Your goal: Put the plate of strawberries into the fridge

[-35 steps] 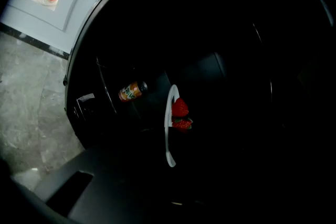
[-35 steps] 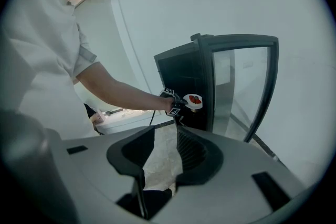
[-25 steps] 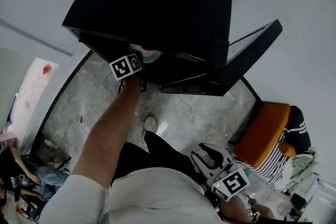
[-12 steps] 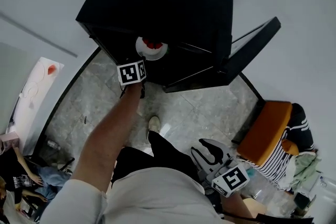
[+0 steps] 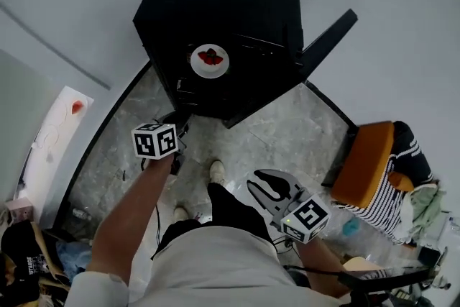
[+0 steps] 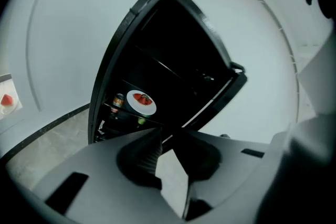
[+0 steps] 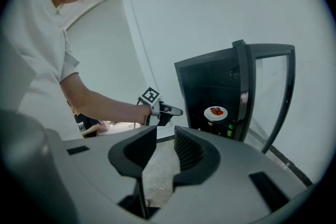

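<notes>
The white plate of strawberries (image 5: 209, 60) rests on a shelf inside the open black fridge (image 5: 230, 3); it also shows as the plate (image 6: 142, 102) and the plate (image 7: 216, 112) in the gripper views. My left gripper (image 5: 175, 127) hangs over the floor in front of the fridge, well clear of the plate. Its jaws (image 6: 164, 140) are closing with nothing between them. My right gripper (image 5: 267, 185) is low by my right hip, pointing at the fridge. Its jaws (image 7: 165, 147) are closing, also on nothing. The left gripper (image 7: 160, 108) appears in the right gripper view.
The fridge door (image 5: 327, 43) swings out to the right. A jar (image 6: 118, 101) stands on the shelf beside the plate. An orange chair (image 5: 363, 162) with a seated person in stripes (image 5: 404, 176) is at right. A white table (image 5: 50, 118) runs along the left.
My left gripper has drawn back from the fridge interior toward me, leaving the plate on the shelf. The right gripper has shifted slightly left.
</notes>
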The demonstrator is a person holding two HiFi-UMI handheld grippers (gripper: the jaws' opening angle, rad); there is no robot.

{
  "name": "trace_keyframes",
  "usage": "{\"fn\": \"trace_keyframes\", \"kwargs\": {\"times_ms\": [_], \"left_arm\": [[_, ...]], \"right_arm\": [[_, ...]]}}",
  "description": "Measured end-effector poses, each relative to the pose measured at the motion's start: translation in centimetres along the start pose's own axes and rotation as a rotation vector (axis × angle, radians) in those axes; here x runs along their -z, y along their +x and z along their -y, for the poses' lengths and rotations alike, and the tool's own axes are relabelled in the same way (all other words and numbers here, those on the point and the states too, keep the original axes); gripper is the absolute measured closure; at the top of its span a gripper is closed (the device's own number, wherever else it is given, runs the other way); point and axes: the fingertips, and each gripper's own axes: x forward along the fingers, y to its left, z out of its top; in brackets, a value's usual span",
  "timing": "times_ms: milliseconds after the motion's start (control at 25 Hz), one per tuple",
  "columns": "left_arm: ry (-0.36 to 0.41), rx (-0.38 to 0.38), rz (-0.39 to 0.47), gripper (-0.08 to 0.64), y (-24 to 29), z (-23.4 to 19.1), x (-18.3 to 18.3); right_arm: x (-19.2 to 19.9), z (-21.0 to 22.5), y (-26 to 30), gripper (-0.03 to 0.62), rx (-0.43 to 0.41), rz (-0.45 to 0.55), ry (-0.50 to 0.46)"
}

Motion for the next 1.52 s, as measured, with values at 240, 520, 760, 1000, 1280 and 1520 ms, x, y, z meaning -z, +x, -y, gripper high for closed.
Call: {"fn": "trace_keyframes", "kwargs": {"times_ms": [240, 520, 760, 1000, 1280, 1520], "left_arm": [[0.087, 0.178, -0.045, 0.548, -11.8, 4.6, 4.4], [0.17, 0.346, -0.068, 0.548, -24.8, 9.8, 10.5], [0.201, 0.386, -0.054, 0.548, -32.7, 11.7, 13.9], [0.223, 0.399, -0.059, 0.548, -36.4, 13.3, 16.7], [0.255, 0.411, -0.085, 0.548, -37.5, 14.6, 19.1], [0.28, 0.414, -0.088, 0.548, -38.2, 14.7, 20.2]], "right_arm": [[0.8, -6.1, 1.2, 0.551, -0.005, 0.024, -0.021], [1.6, -14.5, 1.7, 0.563, -0.013, 0.044, -0.09], [2.5, -20.5, 1.5, 0.563, -0.029, 0.059, -0.129], [3.7, -25.3, 0.8, 0.566, -0.05, 0.057, -0.142], [4.2, -28.2, 0.1, 0.567, -0.045, 0.063, -0.158], [4.8, -29.5, -0.1, 0.568, -0.045, 0.065, -0.161]]}}
